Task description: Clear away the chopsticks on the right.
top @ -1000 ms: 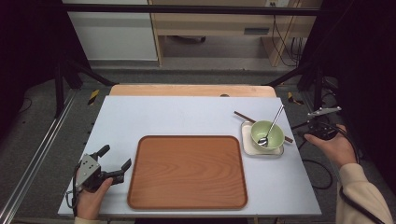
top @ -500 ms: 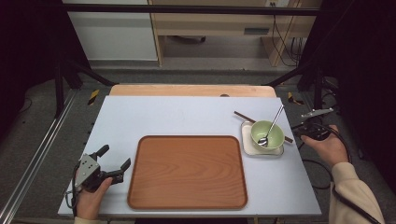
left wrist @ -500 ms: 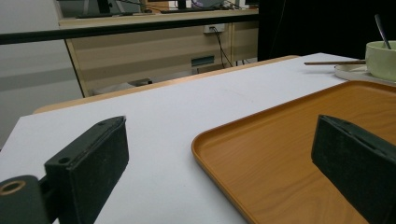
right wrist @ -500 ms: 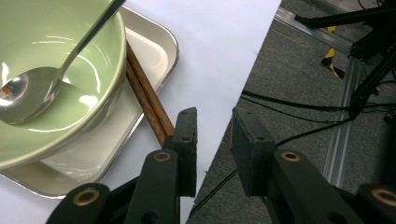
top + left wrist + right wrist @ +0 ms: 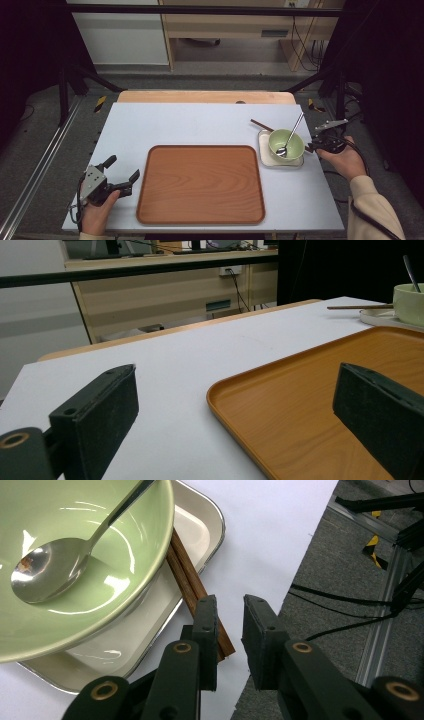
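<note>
The right gripper (image 5: 231,630) has just been narrowing its jaws at the table's right edge, and they now stand only a small gap apart with nothing pinched between the pads. The near end of the brown chopsticks (image 5: 197,592) lies just left of the left pad, seemingly the thing being lined up for a pinch. The chopsticks run under the green bowl (image 5: 75,580), which sits on a small cream tray (image 5: 200,525) and holds a metal spoon (image 5: 45,572). Farther left lies the big wooden tray (image 5: 200,182), probably the destination. The left gripper (image 5: 122,175) rests wide open and empty at that tray's near-left corner. No writing or brand is legible.
</note>
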{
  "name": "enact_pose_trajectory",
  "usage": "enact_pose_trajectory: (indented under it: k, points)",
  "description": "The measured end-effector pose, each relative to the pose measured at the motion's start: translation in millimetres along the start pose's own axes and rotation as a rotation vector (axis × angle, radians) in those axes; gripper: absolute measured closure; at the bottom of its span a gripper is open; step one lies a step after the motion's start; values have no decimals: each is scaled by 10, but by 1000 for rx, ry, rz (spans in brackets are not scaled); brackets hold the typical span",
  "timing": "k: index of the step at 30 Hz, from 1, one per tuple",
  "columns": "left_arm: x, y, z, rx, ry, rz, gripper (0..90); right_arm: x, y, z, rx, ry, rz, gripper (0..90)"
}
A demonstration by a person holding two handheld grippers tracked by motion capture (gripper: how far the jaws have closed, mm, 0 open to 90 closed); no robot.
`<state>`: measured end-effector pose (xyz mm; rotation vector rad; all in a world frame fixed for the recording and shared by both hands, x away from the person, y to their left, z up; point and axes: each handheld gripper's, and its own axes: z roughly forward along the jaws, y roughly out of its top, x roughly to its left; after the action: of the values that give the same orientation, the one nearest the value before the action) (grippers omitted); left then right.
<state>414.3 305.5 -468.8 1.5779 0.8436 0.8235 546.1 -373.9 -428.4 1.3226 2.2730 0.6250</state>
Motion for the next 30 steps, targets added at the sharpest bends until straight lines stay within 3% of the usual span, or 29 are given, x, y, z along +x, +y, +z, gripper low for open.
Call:
enact_pose_trajectory:
  k: [12,24,30]
  points:
    - [-2,-6,8,5,-3,1,41,-5,-34,99,-1,-7,20,746]
    - [-23,2,12,8,-4,18,42,1,34,134,18,-17,-20,703]
    - [-19,4,10,9,0,19,43,-14,46,151,24,-17,-17,692]
